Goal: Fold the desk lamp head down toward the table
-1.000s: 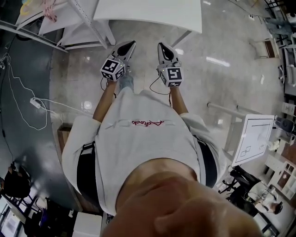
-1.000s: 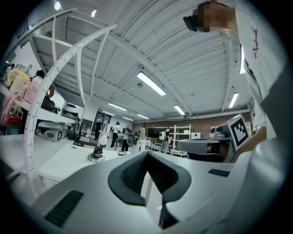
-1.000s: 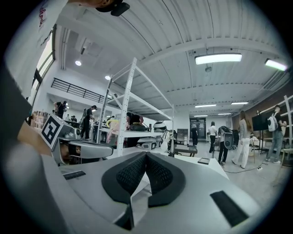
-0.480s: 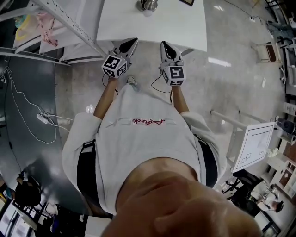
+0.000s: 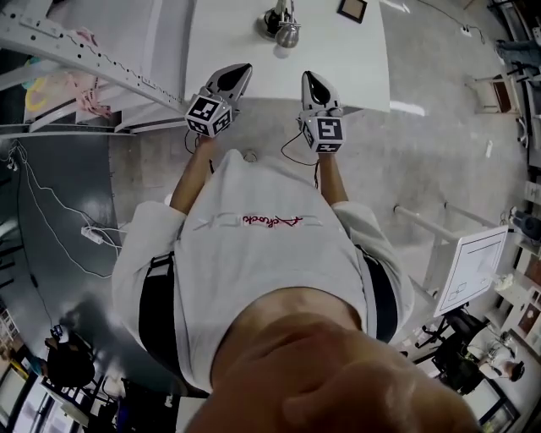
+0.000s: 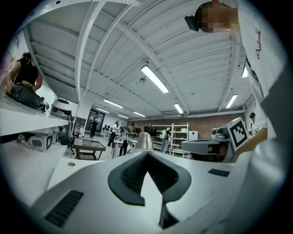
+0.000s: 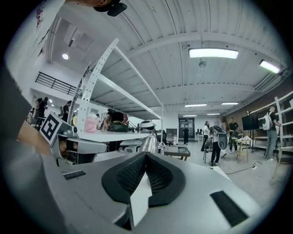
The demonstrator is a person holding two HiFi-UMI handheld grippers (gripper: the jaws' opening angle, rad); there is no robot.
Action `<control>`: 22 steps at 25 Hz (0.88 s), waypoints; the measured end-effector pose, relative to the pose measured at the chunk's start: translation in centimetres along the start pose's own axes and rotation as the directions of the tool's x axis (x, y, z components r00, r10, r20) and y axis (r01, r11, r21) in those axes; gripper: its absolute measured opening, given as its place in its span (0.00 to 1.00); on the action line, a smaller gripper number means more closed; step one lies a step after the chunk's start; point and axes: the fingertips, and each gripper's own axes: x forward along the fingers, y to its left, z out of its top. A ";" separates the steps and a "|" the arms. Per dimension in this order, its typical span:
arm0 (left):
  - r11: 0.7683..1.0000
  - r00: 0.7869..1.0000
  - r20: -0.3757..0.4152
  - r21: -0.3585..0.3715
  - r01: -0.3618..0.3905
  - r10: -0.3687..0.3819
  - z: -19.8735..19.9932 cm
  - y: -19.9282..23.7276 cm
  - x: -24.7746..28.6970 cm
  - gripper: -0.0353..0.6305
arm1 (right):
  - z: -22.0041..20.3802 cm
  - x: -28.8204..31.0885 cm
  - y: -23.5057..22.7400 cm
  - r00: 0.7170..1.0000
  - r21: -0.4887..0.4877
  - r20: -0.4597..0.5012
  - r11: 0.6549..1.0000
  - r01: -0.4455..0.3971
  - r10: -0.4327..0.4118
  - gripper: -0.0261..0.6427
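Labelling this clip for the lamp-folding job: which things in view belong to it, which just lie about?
Job: desk lamp, white table, left tongs, right tongs (both shut, empty).
Lying about: dark square item on table, power strip on floor.

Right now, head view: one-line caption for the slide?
Person at the white table, shut left tongs and right tongs both empty, short of the desk lamp.

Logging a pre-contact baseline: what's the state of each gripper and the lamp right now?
Left gripper: jaws shut, empty.
Right gripper: jaws shut, empty.
Desk lamp: standing on the table, untouched, ahead of both grippers; how far its head is folded can't be told.
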 end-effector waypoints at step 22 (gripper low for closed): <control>0.995 0.994 -0.044 -0.031 -0.096 0.095 -1.4 4.1 5.9 0.09 | -1.9 4.8 -4.8 0.996 0.041 -0.039 0.996 -0.084 0.085 0.07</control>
